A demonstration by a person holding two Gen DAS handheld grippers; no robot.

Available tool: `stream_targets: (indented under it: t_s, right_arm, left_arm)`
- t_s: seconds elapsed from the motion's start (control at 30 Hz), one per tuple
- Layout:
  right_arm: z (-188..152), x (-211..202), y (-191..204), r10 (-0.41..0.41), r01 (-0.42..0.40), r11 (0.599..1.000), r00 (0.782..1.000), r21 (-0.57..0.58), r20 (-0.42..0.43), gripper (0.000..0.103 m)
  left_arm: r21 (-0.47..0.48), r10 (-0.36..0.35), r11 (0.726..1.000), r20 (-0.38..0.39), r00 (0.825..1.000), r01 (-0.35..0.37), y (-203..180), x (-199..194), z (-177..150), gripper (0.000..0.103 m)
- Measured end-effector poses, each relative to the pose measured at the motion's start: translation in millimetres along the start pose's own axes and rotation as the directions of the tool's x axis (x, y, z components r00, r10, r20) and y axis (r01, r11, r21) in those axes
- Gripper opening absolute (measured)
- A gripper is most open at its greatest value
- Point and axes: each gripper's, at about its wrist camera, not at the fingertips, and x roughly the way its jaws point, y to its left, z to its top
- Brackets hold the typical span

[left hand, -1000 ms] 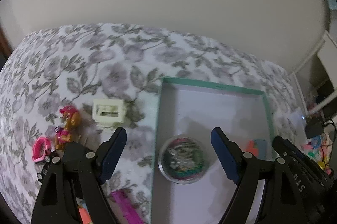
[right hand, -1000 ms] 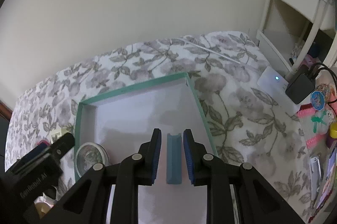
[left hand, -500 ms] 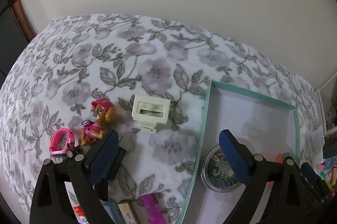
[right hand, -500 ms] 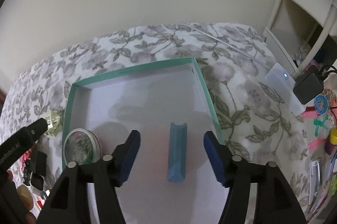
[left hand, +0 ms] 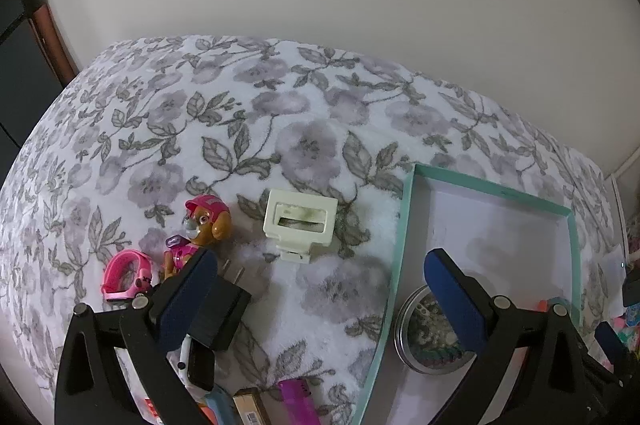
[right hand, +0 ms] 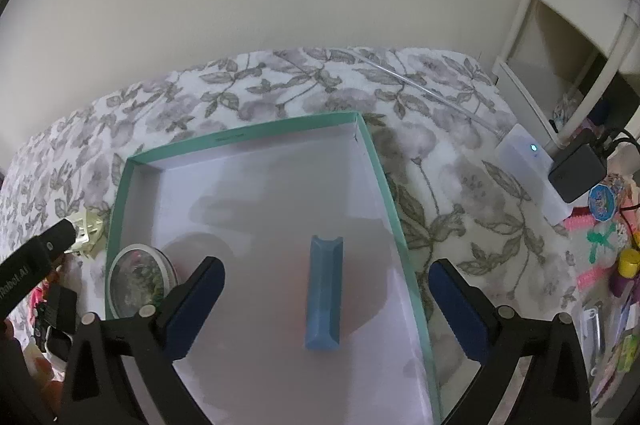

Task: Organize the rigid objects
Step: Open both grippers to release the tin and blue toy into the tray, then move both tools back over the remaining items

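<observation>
Right wrist view looks down into a green box (right hand: 256, 136) with a white floor, sitting on a bed with a flowery blanket (right hand: 460, 193). A blue bar (right hand: 324, 301) lies flat in the box, near its right wall. The right gripper (right hand: 326, 287) hangs over the bar and points steeply down. Its jaws are opening and stand very wide. The bar lies between them, but the pads do not touch it. A round tin (right hand: 138, 279) with a clear lid sits in the box by the left wall.

The blue bar looks like hard plastic. I think it is light and stiff and will not bend. Its long flat sides are the best place to take it, near the middle, so it does not tip.

Left wrist view shows the left gripper (left hand: 320, 283) off to the side of the box, over the blanket, also tipped steeply down. Its jaws are opening too, very wide, with nothing held. Ahead of it lie a cream clip (left hand: 300, 225), a toy pup (left hand: 200, 237), a pink watch (left hand: 126, 275) and a black plug (left hand: 218, 313). They are all outside the box.

The cream clip looks hard, small and light. Its two long edges should be easy to pinch. The toy pup is bumpy and could slip, so its body is a safer place than its head. The soft blanket may let things sink a little.
</observation>
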Motion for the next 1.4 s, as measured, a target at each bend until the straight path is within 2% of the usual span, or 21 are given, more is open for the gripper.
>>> stream_targets:
  t_s: [0.33,0.5,0.6,0.7,0.83,1.07,1.27,1.4]
  right_arm:
    - [2.0,-7.1,7.1,0.018,-0.018,1.000,1.000,-0.018,0.005,0.103]
    - [5.4,-25.7,25.1,0.060,-0.058,0.996,0.998,-0.073,0.035,0.103]
    - [5.0,-47.7,44.0,0.109,-0.099,0.988,0.991,-0.119,0.074,0.103]
    - [2.6,-69.1,62.6,0.146,-0.129,0.979,0.984,-0.156,0.101,0.103]
    - [-0.7,-94.6,81.0,0.187,-0.165,0.970,0.976,-0.179,0.114,0.103]
    - [-19.2,-134.1,115.4,0.240,-0.201,0.945,0.962,-0.259,0.130,0.103]
    - [-42.4,-135.3,135.8,0.279,-0.246,0.928,0.957,-0.281,0.083,0.103]
    - [-60.0,-125.7,148.8,0.289,-0.263,0.915,0.956,-0.305,0.043,0.103]
  left_arm:
    - [-0.003,-0.009,1.000,-0.001,1.000,0.009,3.0,-5.1,3.1,0.103]
    - [-0.013,-0.081,0.997,-0.018,0.997,0.081,9.7,-19.4,6.2,0.103]
    - [-0.015,-0.093,0.996,-0.008,0.996,0.093,19.1,-39.9,10.2,0.103]
    - [-0.008,-0.069,0.998,0.008,0.998,0.069,31.3,-59.7,14.3,0.103]
    - [-0.030,0.001,1.000,0.066,0.998,0.001,60.3,-94.4,17.7,0.103]
    - [-0.063,0.065,0.996,0.118,0.991,-0.058,110.4,-132.0,7.1,0.103]
    - [-0.082,0.089,0.993,0.060,0.994,-0.084,146.6,-125.2,-14.7,0.103]
    - [-0.139,0.051,0.989,-0.016,0.999,-0.053,166.8,-109.7,-32.7,0.103]
